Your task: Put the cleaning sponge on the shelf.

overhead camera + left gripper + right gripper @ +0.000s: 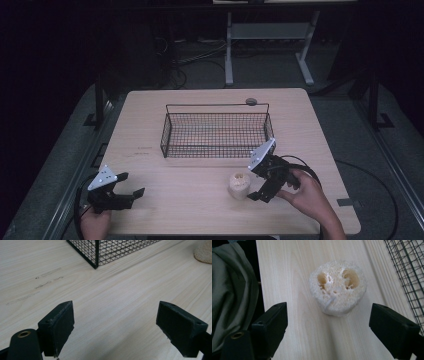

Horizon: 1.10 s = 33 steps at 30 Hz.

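A pale, round loofah piece (pixel 239 185) with two holes in its top stands on the wooden table (pixel 310 130), near the front right. In the right gripper view the loofah (pixel 337 287) lies just ahead of my right gripper (pixel 328 325), whose jaws stand wide apart with nothing between them. From above, my right gripper (pixel 253 182) is immediately right of the loofah and points left at it. My left gripper (pixel 131 184) is open over bare table at the front left. Between its jaws, my left gripper (pixel 115 325) has only wood, and the loofah (pixel 203 255) sits far off at the upper right.
A black wire basket (pixel 216 130) stands empty in the middle of the table, behind the loofah; its corner (pixel 96 255) and side (pixel 409 270) appear in the gripper views. Grey clothing (pixel 232 290) hangs past the table's front edge. A small round disc (pixel 251 101) lies behind the basket.
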Each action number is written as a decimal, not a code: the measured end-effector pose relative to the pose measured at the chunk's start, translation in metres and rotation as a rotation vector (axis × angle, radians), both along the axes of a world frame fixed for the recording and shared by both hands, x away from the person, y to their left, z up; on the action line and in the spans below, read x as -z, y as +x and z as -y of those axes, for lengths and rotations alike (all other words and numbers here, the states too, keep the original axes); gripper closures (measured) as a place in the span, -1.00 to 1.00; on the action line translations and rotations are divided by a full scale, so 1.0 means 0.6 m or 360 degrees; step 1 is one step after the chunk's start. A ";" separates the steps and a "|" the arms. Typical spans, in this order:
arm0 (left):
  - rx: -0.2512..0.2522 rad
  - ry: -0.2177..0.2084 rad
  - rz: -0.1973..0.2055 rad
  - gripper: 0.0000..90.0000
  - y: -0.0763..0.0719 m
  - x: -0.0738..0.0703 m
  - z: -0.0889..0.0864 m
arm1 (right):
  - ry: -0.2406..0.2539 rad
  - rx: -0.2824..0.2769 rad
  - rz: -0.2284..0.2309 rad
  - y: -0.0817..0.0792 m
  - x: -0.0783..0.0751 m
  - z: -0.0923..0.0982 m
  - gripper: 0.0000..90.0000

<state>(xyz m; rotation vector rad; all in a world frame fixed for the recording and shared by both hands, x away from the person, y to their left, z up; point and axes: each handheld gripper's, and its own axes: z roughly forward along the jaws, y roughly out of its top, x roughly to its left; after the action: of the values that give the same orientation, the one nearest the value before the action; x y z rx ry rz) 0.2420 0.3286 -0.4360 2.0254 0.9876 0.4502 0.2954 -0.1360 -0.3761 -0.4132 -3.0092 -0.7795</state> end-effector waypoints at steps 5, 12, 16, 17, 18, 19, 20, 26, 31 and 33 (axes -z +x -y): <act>-0.0001 -0.0001 -0.0001 -0.70 0.000 0.000 -0.001 | -0.0027 -0.0019 -0.0001 0.007 0.002 -0.012 -0.66; -0.0002 0.0007 0.0003 -0.70 0.000 -0.001 -0.001 | -0.0030 -0.0030 -0.0006 0.011 0.006 -0.025 -0.66; -0.0001 0.0005 0.0001 -0.70 0.000 0.000 -0.002 | -0.0035 -0.0028 -0.0013 0.015 0.008 -0.031 -0.65; -0.0003 0.0002 0.0001 -0.70 0.000 0.000 -0.002 | -0.0043 -0.0034 -0.0011 0.015 0.010 -0.033 -0.64; -0.0003 0.0003 0.0002 -0.70 0.000 0.000 -0.002 | -0.0046 -0.0032 -0.0009 0.016 0.011 -0.035 -0.62; -0.0003 0.0003 0.0002 -0.70 0.000 0.000 -0.002 | -0.0046 -0.0032 -0.0009 0.016 0.011 -0.035 -0.62; -0.0003 0.0007 0.0002 -0.70 0.000 0.000 -0.001 | -0.0049 -0.0033 -0.0011 0.017 0.012 -0.038 -0.61; -0.0002 0.0008 0.0004 -0.70 0.000 -0.001 -0.002 | -0.0081 -0.0032 -0.0009 0.021 0.019 -0.047 -0.54; 0.0000 0.0009 0.0005 -0.70 0.000 -0.001 -0.002 | -0.0098 -0.0017 -0.0004 0.025 0.023 -0.051 -0.44; 0.0000 0.0008 0.0007 -0.70 0.000 -0.001 -0.001 | -0.0107 -0.0011 -0.0006 0.026 0.024 -0.051 -0.44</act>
<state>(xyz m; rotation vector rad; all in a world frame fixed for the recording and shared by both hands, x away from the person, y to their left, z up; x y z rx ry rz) 0.2419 0.3293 -0.4352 2.0280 0.9844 0.4577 0.3108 -0.1053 -0.3905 -0.4047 -3.0386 -0.6782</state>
